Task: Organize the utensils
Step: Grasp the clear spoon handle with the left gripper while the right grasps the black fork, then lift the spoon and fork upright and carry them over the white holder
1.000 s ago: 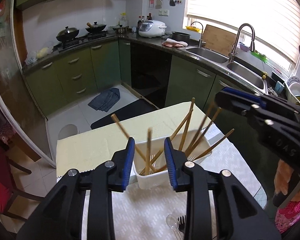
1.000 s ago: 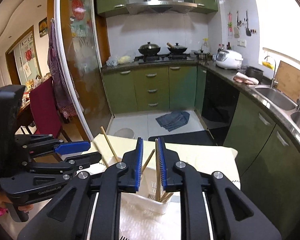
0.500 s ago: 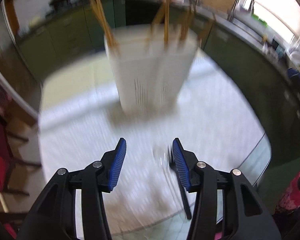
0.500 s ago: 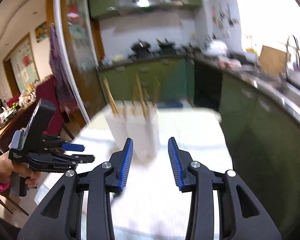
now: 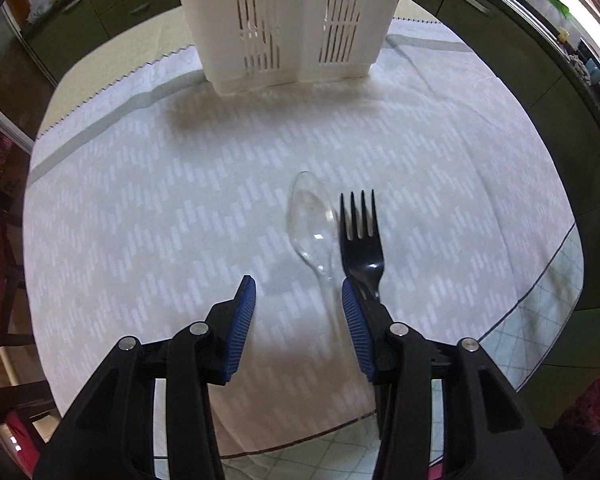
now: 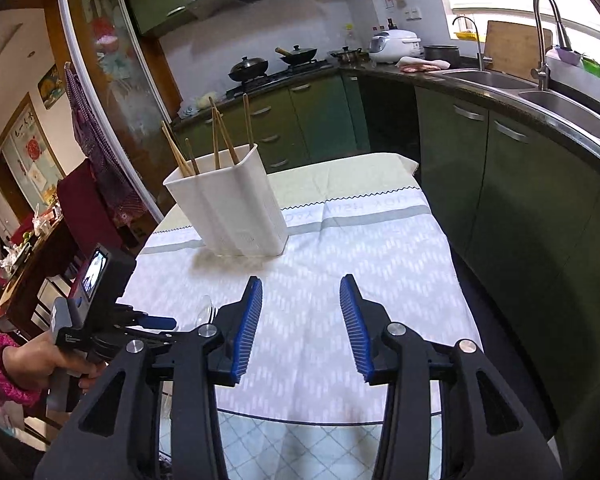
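My left gripper (image 5: 297, 286) points straight down over the white cloth, its jaws apart and closing. A clear plastic spoon (image 5: 311, 220) lies there; its handle runs between the jaws, close to the right finger, with no pad pressing on it. A black fork (image 5: 360, 236) lies just right of the spoon, its handle passing under that finger. The white slotted utensil holder (image 5: 288, 20) stands beyond. In the right wrist view my right gripper (image 6: 301, 280) hangs empty over the cloth, jaws opening. The holder (image 6: 236, 208) with several chopsticks (image 6: 216, 140) is ahead, my left gripper (image 6: 160, 326) at lower left.
The cloth-covered table (image 6: 380, 248) ends near my right gripper's base. Green cabinets (image 6: 520, 184) with a sink (image 6: 560, 104) run along the right. A red chair (image 6: 84, 204) stands to the left. A hand in a pink sleeve (image 6: 16, 368) holds my left gripper.
Both grippers were above the holder, jaws narrow around a chopstick. My left has dropped low over the spoon and fork, my right has pulled back, and both jaws stand wider and empty.
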Demonstrator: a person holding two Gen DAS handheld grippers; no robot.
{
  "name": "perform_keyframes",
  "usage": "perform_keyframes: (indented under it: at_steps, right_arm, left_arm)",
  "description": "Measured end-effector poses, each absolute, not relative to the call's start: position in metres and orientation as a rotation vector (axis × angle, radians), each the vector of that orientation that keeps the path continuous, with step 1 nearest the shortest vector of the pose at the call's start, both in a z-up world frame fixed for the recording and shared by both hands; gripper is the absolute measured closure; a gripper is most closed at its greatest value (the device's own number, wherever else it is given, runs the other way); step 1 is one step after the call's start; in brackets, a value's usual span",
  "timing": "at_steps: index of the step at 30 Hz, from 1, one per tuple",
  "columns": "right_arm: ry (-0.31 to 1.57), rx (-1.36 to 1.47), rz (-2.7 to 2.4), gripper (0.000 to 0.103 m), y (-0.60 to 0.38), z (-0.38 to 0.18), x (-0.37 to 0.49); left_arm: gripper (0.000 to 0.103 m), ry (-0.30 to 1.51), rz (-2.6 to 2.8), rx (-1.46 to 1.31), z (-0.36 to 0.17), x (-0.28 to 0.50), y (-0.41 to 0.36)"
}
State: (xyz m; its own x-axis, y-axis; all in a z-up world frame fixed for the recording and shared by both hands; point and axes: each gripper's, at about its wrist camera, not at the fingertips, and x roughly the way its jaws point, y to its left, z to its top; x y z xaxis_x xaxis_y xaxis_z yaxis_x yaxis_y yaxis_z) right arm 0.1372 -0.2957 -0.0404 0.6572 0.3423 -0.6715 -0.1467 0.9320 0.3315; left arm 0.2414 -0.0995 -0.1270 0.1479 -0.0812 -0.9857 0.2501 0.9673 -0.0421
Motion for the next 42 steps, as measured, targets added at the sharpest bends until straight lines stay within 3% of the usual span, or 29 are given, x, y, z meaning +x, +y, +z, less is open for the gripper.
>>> perform_keyframes:
  at_steps: [4, 8, 10, 17, 27, 28, 31, 34, 38, 40, 42]
  right_arm:
    - [0.831, 0.254, 0.297, 0.062, -0.284, -0.043, 0.143]
    - [0.892, 0.189, 0.350, 0.062, -0.249, -0.056, 0.148]
    - [0.937, 0.131, 0.378, 0.062, -0.223, -0.068, 0.150]
    - [1.118, 0.034, 0.481, 0.062, -0.133, -0.130, 0.160]
    - [1.195, -0.065, 0.458, 0.061, -0.073, -0.161, 0.169]
    - [1.196, -0.080, 0.453, 0.063, -0.070, -0.163, 0.170]
    - [1.190, -0.158, 0.454, 0.083, -0.070, -0.165, 0.170]
    - [1.212, -0.199, 0.474, 0.091, -0.087, -0.165, 0.171]
    - [1.218, -0.252, 0.440, 0.086, -0.118, -0.168, 0.179]
    - [1.215, -0.282, 0.459, 0.077, -0.119, -0.168, 0.181]
    - [1.213, -0.331, 0.475, 0.075, -0.113, -0.168, 0.186]
  left_arm:
    - [0.060, 1.414, -0.241, 0.160, -0.133, 0.242, -0.106]
    - [0.075, 1.412, -0.233, 0.191, -0.134, 0.246, -0.108]
    - [0.078, 1.415, -0.221, 0.187, -0.135, 0.247, -0.099]
    - [0.078, 1.418, -0.179, 0.162, -0.135, 0.234, -0.051]
    - [0.082, 1.386, -0.286, 0.253, -0.133, 0.224, -0.043]
    - [0.082, 1.383, -0.294, 0.259, -0.133, 0.225, -0.044]
    - [0.082, 1.382, -0.304, 0.262, -0.133, 0.224, -0.043]
    - [0.082, 1.380, -0.310, 0.262, -0.129, 0.218, -0.032]
    - [0.081, 1.388, -0.303, 0.235, -0.128, 0.220, -0.029]
    - [0.075, 1.404, -0.302, 0.200, -0.128, 0.223, -0.027]
    - [0.074, 1.419, -0.285, 0.182, -0.129, 0.225, -0.027]
